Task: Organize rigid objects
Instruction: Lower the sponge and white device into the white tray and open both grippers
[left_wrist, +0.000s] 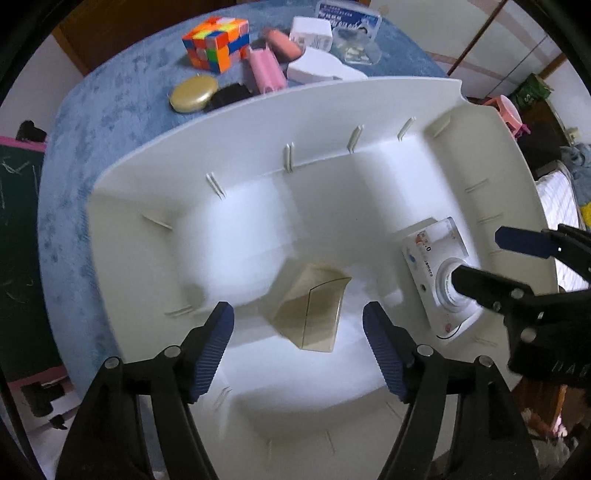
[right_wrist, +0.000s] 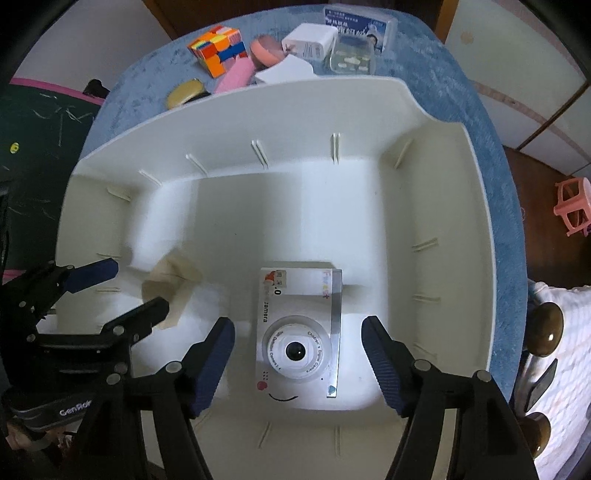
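Right wrist view looked down into the white bin (right_wrist: 476, 206) on the blue counter (right_wrist: 443, 74). Inside lay the toy camera (right_wrist: 297, 332) between the right gripper's (right_wrist: 297, 363) spread fingers; the tan box (left_wrist: 314, 314) sat between the left gripper's (left_wrist: 298, 350) spread fingers.

The toy camera (right_wrist: 297, 328), low in the right wrist view, reads "Children's Digital Camera" around its lens ring, "camera" and ".0" on its face, "Forest" along its top. "GenRob" stands on the left gripper (right_wrist: 107, 291) body, lower left.
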